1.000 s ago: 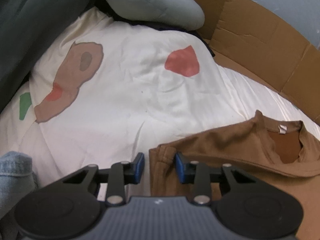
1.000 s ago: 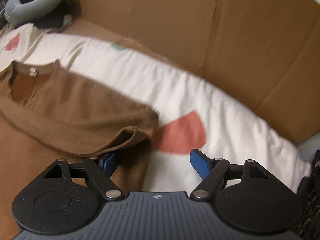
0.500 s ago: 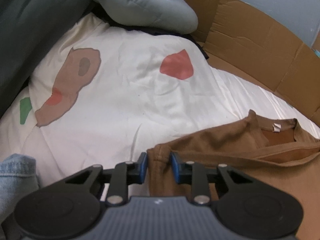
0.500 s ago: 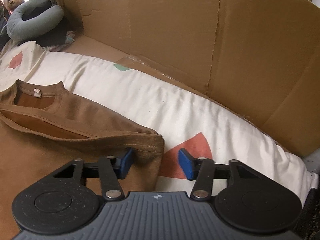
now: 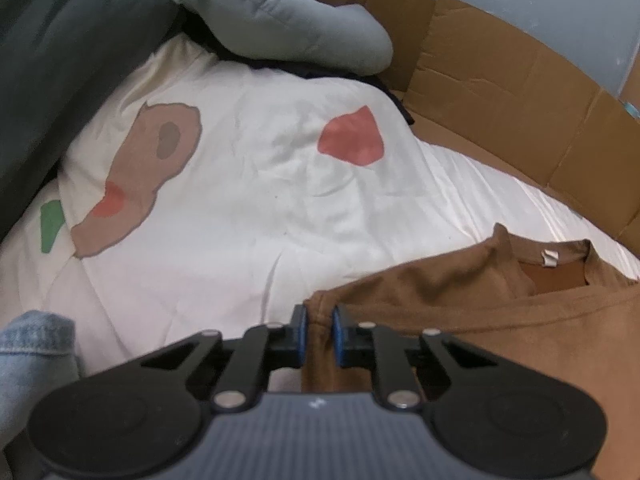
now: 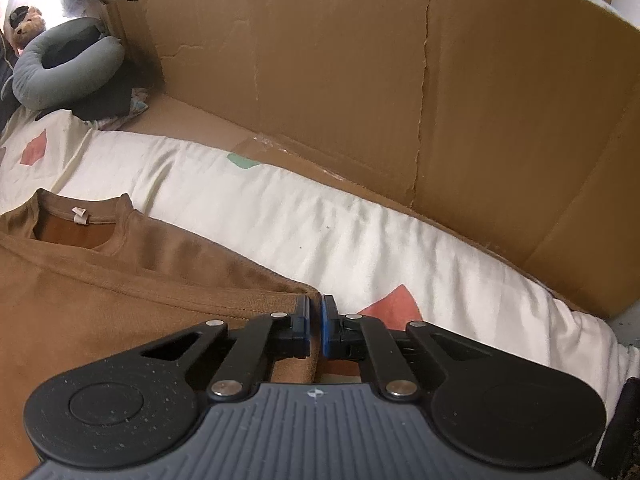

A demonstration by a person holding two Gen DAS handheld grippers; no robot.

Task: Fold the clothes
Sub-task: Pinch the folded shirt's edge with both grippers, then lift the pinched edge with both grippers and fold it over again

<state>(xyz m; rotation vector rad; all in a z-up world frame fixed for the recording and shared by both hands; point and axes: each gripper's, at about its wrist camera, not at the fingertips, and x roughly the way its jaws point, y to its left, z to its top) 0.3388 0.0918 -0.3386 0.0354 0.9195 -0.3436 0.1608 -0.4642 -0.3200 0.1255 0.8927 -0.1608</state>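
Brown shirt, lying on the white bedsheet, is being pinched at one corner by the closing left hand-held gripper, while the right view alone is showing the right hand-held gripper clenching the opposite corner beside a cardboard wall.

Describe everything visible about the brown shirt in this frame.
The brown shirt is a plain, soft knit with a round ribbed neckline and a small pale neck label. It lies fairly flat on the white patterned bedcover, its lower part out of frame. The left gripper is closing on one bunched shoulder corner; the right gripper is shut at the opposite corner's edge.
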